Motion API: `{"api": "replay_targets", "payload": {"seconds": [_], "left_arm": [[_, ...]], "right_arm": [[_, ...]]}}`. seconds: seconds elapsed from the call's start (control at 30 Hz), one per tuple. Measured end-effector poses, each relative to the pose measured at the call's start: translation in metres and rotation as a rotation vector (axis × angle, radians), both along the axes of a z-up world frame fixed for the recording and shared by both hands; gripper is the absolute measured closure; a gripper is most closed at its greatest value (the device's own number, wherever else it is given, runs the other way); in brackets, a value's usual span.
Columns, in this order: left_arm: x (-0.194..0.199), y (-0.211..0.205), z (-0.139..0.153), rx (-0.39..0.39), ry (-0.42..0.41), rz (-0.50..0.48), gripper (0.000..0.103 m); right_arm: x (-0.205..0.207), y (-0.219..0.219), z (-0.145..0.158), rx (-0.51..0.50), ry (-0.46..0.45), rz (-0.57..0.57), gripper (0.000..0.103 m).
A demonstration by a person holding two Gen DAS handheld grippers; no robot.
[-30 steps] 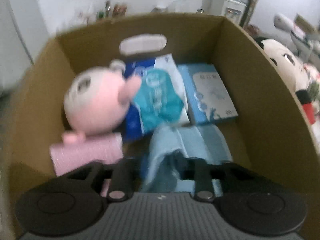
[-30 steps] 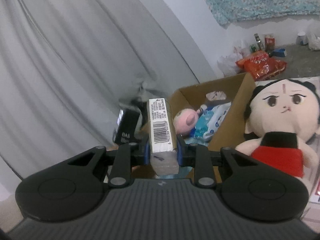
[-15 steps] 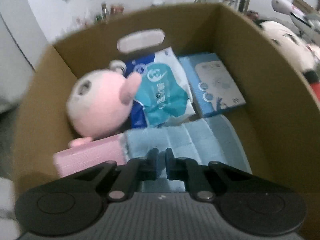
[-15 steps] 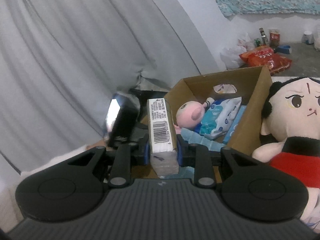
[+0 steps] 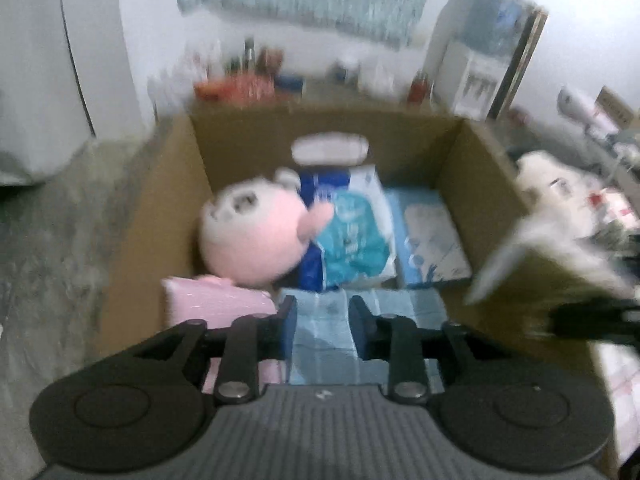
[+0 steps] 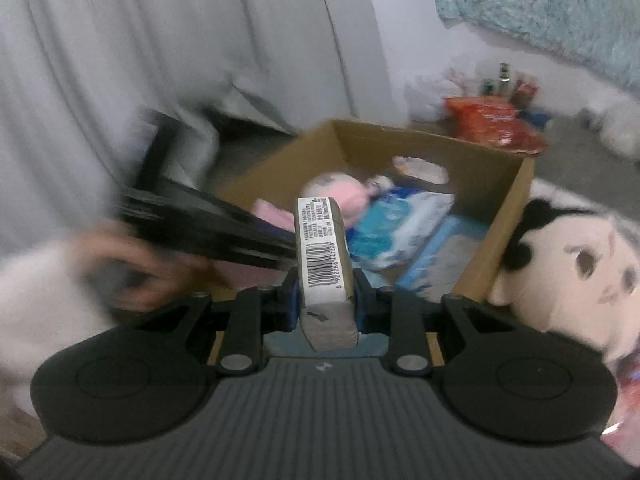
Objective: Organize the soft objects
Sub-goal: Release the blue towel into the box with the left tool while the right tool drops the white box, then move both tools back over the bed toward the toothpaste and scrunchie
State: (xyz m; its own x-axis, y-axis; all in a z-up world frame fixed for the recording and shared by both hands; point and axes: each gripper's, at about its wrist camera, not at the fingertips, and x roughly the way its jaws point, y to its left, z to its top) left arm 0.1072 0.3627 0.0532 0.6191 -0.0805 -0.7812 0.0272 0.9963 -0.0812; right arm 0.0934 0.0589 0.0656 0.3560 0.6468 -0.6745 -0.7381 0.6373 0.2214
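A: While pulling the left gripper point(image 5: 323, 312) up and back from the cardboard box point(image 5: 480, 184), spreading its jaws again after snapping them together on nothing. Now gaping partway, grasping nothing.

B: Leaving the blue cloth point(image 5: 400, 304) behind, then?

A: Yes, leaving it lying folded on the box floor, just below and ahead of the fingertips. Sitting beside the pink folded towel point(image 5: 216, 300) off to the lower left, with the pink plush point(image 5: 252, 236) farther ahead and left.

B: So counting that piece as stowed. And the right gripper point(image 6: 325, 292)?

A: Swinging in closer to the box than a moment ago, still clenching the tissue pack point(image 6: 322, 248) upright between the pads, barcode facing the camera.

B: Heading where?

A: Probably aiming for the open box just beyond the pack, keeping the big-headed doll point(image 6: 580, 264) off to the right, outside the box wall.

B: Worrying about anything?

A: Watching the left gripper blurring past just left of the pack, near the same corner. Likely needing to wait for that space before lowering the pack.
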Motion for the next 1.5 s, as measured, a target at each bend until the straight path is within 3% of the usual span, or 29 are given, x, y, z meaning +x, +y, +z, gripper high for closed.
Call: {"api": "replay_targets", "payload": {"seconds": [0.17, 0.23, 0.33, 0.4, 0.43, 0.47, 0.57, 0.63, 0.73, 0.83, 1.0, 1.13, 1.23, 1.3, 1.43, 1.5], "left_arm": [[-0.037, 0.009, 0.023, -0.013, -0.073, 0.028, 0.072], [-0.043, 0.009, 0.023, -0.011, -0.088, 0.034, 0.072], [-0.042, 0.009, 0.015, -0.013, -0.102, 0.038, 0.072], [-0.043, 0.013, 0.012, -0.055, -0.095, 0.045, 0.072], [-0.044, 0.014, 0.010, -0.069, -0.092, 0.047, 0.072], [-0.047, 0.015, 0.010, -0.073, -0.093, 0.043, 0.072], [-0.050, 0.011, 0.010, -0.034, -0.086, 0.004, 0.071], [-0.050, 0.009, 0.009, -0.018, -0.082, -0.013, 0.071], [-0.045, 0.007, 0.005, -0.042, -0.045, -0.035, 0.064], [-0.035, -0.009, -0.004, -0.120, 0.035, -0.119, 0.063], [0.006, -0.043, -0.038, -0.299, 0.276, -0.156, 0.064], [0.034, -0.064, -0.062, -0.247, 0.361, -0.159, 0.064], [0.048, -0.071, -0.066, -0.241, 0.319, -0.144, 0.067], [0.054, -0.079, -0.060, -0.185, 0.246, -0.197, 0.076], [0.065, -0.088, -0.063, -0.146, 0.227, -0.260, 0.076], [0.068, -0.083, -0.063, -0.171, 0.228, -0.273, 0.076]], "right_arm": [[-0.003, 0.063, -0.018, -0.410, -0.167, 0.131, 0.079], [-0.005, 0.091, -0.039, -0.630, -0.261, 0.195, 0.079], [-0.003, 0.125, -0.077, -0.886, -0.280, 0.269, 0.078], [-0.001, 0.140, -0.097, -0.980, -0.238, 0.288, 0.068], [-0.001, 0.145, -0.104, -1.012, -0.207, 0.302, 0.054], [-0.001, 0.149, -0.106, -1.000, -0.176, 0.310, 0.044], [0.003, 0.152, -0.097, -0.919, -0.084, 0.320, 0.031], [0.004, 0.148, -0.081, -0.847, -0.089, 0.294, 0.025], [0.006, 0.129, -0.052, -0.769, -0.124, 0.252, 0.025], [0.018, 0.094, -0.015, -0.620, -0.124, 0.174, 0.025], [0.025, 0.037, 0.020, -0.348, -0.063, 0.059, 0.027], [0.022, -0.007, 0.025, -0.196, 0.003, 0.018, 0.027], [0.017, -0.033, 0.016, -0.162, 0.030, 0.008, 0.027], [0.014, -0.049, 0.012, -0.138, 0.041, 0.008, 0.027], [0.011, -0.073, 0.005, -0.106, 0.056, -0.003, 0.027], [0.012, -0.081, 0.002, -0.097, 0.063, -0.008, 0.027]]}}
